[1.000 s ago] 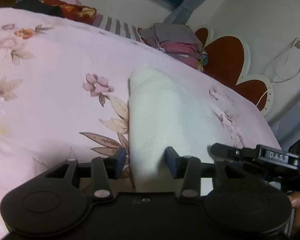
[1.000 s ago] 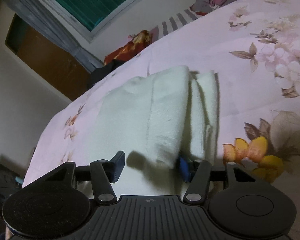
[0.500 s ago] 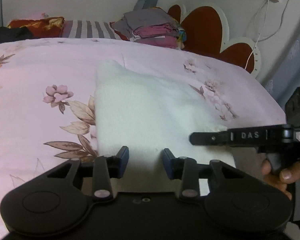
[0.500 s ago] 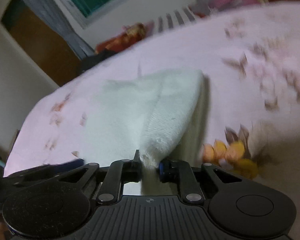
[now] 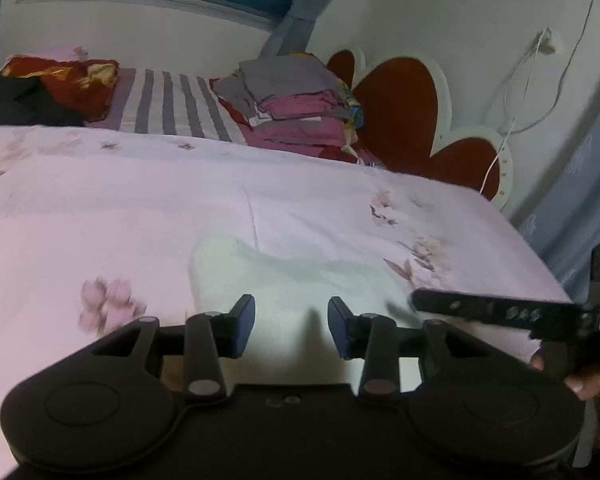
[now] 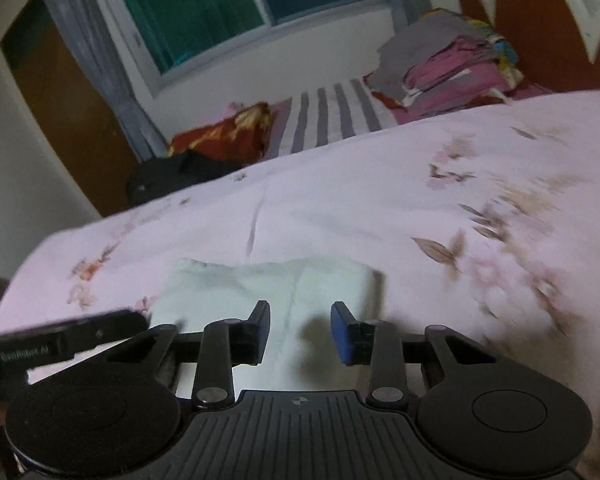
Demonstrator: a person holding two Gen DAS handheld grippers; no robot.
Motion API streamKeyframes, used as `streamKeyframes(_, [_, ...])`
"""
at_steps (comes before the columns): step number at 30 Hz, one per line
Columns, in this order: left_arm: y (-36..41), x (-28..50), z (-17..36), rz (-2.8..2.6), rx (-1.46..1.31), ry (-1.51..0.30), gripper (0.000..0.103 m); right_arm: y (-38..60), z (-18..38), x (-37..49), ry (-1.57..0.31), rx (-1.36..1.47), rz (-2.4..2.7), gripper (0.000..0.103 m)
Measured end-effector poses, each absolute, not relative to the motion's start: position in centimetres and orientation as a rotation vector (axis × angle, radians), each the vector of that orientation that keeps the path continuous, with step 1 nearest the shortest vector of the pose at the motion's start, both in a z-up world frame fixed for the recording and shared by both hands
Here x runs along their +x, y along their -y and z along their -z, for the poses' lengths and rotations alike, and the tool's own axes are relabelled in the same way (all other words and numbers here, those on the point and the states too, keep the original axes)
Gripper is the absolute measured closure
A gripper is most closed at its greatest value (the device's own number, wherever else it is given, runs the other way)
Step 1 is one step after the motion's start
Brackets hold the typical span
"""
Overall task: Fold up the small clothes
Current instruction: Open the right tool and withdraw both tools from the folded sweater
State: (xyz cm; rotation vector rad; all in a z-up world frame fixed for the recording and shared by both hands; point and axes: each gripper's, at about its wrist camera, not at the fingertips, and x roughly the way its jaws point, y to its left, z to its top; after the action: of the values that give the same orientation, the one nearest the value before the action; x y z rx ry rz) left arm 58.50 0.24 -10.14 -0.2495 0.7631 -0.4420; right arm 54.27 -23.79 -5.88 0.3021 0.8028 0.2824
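One white cloth on bedspread; two tools, both gaping.

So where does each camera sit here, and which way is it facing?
Left wrist: on the left tongs, low over the bed, facing the white cloth, the headboard and the window. Its own open fingers show, plus the right tongs and a hand at the right edge.
Right wrist: on the right tongs, facing the white cloth and the window. Its open fingers show; the left tongs enter at left.
Shared: the cloth, the pink floral bedspread and the pile of folded clothes.
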Motion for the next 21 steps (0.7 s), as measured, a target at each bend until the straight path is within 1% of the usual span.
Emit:
streamKeyframes(2, [0.5,59.6,10.9,0.468,-0.234,-0.791,0.065,22.5,7.5,56.0,-0.856,0.248,-0.288,0.069])
streamKeyframes(3, [0.7,60.4,12.0,0.483,-0.238,-0.843,0.065,22.2,8.8,56.7,-0.897,0.202,-0.268,0.069])
streamKeyframes(4, [0.8,61.0,13.3,0.501,-0.259,-0.893,0.063,21.8,10.2,57.4,-0.939,0.143,-0.228,0.068])
streamKeyframes(6, [0.0,60.7,14.3,0.518,-0.324,-0.851,0.063,21.9,10.4,57.5,-0.928,0.132,-0.215,0.068])
streamKeyframes(7, [-0.5,60.7,14.3,0.517,-0.364,-0.855,0.065,21.7,10.2,57.6,-0.940,0.117,-0.203,0.068])
streamKeyframes(10, [-1.8,59.0,12.8,0.516,-0.391,-0.827,0.065,21.1,9.6,56.6,-0.923,0.070,-0.187,0.068])
streamKeyframes(13, [-2.0,56.5,11.9,0.535,-0.334,-0.789,0.065,21.7,7.7,54.4,-0.867,0.092,-0.229,0.068])
streamKeyframes(15, [-1.3,56.1,12.5,0.548,-0.286,-0.806,0.065,20.9,7.0,52.8,-0.855,0.071,-0.287,0.068])
streamKeyframes(18, [0.2,55.9,13.1,0.524,-0.211,-0.804,0.065,19.2,8.5,51.9,-0.902,-0.046,-0.296,0.068])
streamKeyframes(19, [0.7,55.7,12.8,0.514,-0.182,-0.799,0.065,19.1,9.4,51.8,-0.896,-0.089,-0.266,0.065])
streamKeyframes(20, [1.1,55.3,12.3,0.505,-0.153,-0.795,0.065,19.7,9.7,51.8,-0.886,-0.054,-0.256,0.062])
streamKeyframes(21, [1.2,54.7,11.8,0.506,-0.136,-0.784,0.065,20.2,9.6,51.8,-0.896,-0.014,-0.238,0.062])
